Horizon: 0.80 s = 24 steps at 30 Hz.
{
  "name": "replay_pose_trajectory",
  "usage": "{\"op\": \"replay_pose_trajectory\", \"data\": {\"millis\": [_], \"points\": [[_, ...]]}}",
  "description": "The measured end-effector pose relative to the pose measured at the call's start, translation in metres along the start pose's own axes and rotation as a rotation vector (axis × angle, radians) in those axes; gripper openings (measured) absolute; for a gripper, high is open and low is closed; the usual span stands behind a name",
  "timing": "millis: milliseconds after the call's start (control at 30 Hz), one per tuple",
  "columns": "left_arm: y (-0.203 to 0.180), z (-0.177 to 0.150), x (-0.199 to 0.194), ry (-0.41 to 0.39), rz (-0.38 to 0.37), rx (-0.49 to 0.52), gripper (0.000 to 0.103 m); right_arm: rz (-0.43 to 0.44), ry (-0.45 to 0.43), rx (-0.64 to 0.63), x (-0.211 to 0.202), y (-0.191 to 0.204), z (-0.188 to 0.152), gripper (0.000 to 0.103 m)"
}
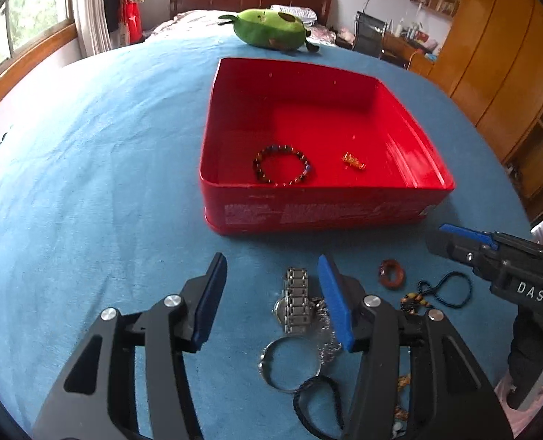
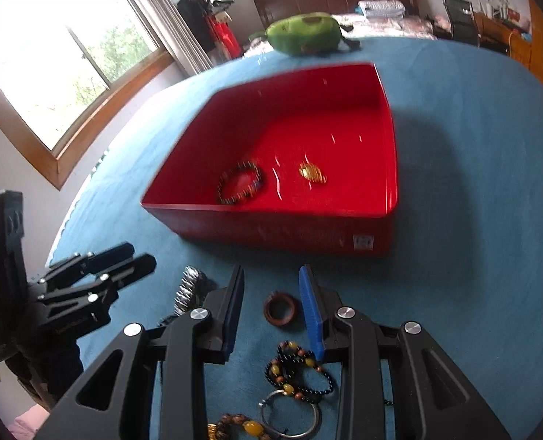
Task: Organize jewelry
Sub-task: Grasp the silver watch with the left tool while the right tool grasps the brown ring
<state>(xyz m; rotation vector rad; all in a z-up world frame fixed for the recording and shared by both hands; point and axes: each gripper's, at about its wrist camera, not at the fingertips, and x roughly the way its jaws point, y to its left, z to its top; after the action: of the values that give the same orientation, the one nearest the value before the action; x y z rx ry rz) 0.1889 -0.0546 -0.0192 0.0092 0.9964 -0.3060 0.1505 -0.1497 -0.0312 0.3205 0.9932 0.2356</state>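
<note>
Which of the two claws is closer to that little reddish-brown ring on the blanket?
Right. The right gripper has the reddish-brown ring between its open fingers; the left gripper sits off beside it, over the silver watch.

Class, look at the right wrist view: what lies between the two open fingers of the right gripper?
A reddish-brown ring lies flat on the blue cloth between the open fingers of the right gripper, touching neither; the right wrist view shows it.

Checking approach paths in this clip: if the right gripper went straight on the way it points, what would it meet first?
The right gripper, jaws open, points at the reddish-brown ring-shaped bangle lying on the blue cloth between its fingertips. That comes first; the near wall of the red rectangular box lies beyond. Depth is uncertain.
</note>
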Motion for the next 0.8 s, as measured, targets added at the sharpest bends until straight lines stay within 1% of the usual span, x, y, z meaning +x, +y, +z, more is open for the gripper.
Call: {"op": "replay_pose_trajectory", "data": {"millis": [67,133,167,200,433,533,700,800], "points": [[0.001,-0.003,0.002,0.011,-0.023,-0.007,0.062,0.005,0.022,-0.002,0.006,-0.002,-0.005,0.031],[0.000,-0.004,0.003,0.010,-0.024,0.007,0.066,0.011,0.034,-0.007,0.010,-0.002,-0.008,0.031],[0.000,-0.003,0.003,0.009,-0.025,0.010,0.069,0.009,0.037,-0.006,0.011,-0.003,-0.008,0.031],[0.000,-0.003,0.004,0.011,-0.024,0.008,0.070,0.006,0.039,-0.002,0.012,-0.004,-0.008,0.031],[0.008,-0.003,0.027,0.076,0.029,-0.012,0.070,-0.025,0.075,-0.002,0.027,-0.007,-0.011,0.031],[0.010,-0.004,0.033,0.093,0.041,-0.018,0.070,-0.034,0.095,-0.010,0.034,-0.007,-0.013,0.030],[0.007,-0.005,0.040,0.100,0.046,-0.003,0.070,-0.038,0.114,-0.013,0.042,-0.007,-0.014,0.027],[0.004,-0.006,0.044,0.112,0.032,0.003,0.070,-0.044,0.121,-0.009,0.047,-0.008,-0.015,0.025]]}}
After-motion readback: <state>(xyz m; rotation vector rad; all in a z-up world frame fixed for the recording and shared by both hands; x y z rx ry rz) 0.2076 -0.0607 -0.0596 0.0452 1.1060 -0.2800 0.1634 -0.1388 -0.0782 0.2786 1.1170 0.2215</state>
